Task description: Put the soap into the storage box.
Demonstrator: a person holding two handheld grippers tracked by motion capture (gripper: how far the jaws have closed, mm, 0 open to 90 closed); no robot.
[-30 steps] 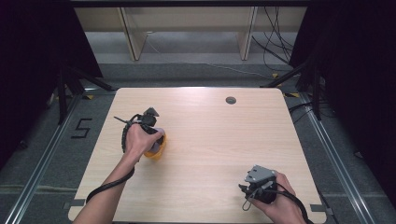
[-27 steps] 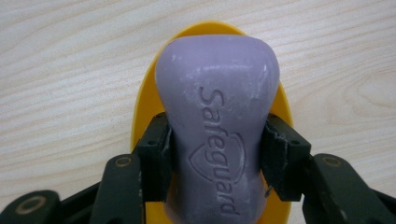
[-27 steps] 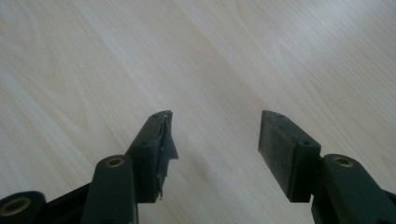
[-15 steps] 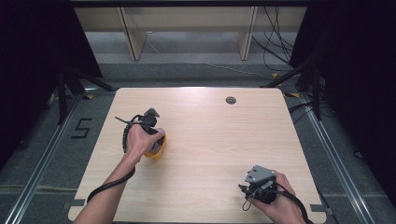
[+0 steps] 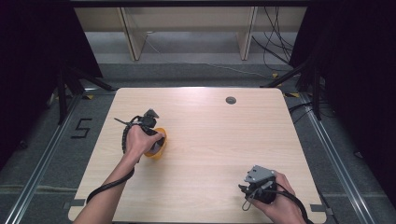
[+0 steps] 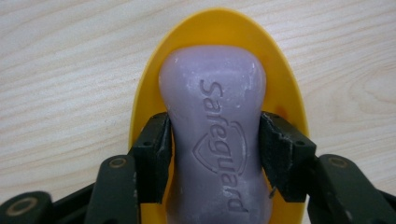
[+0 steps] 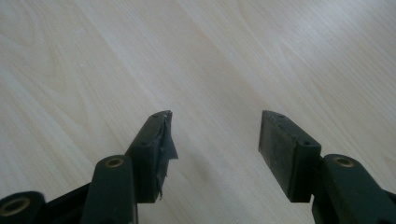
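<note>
One soap (image 6: 215, 135), one dish (image 6: 219, 28) and two hand-held grippers are seen on a wooden surface (image 5: 219, 140). The left hand-held gripper (image 5: 156, 140) is held over the yellow dish on the left side of the surface, and much of the dish is hidden by the hand (image 5: 136, 142) in the high view. In the left gripper view, a purple bar stamped "Safeguard" is shown lying in the oval dish, with both black jaws pressed against its narrowed sides. The right hand-held gripper (image 5: 247, 191) is held at the near right, well apart from the dish; its jaws are spread wide over bare wood (image 7: 201, 56), with nothing between them. A small dark round hole (image 5: 230, 100) is set near the far edge.
</note>
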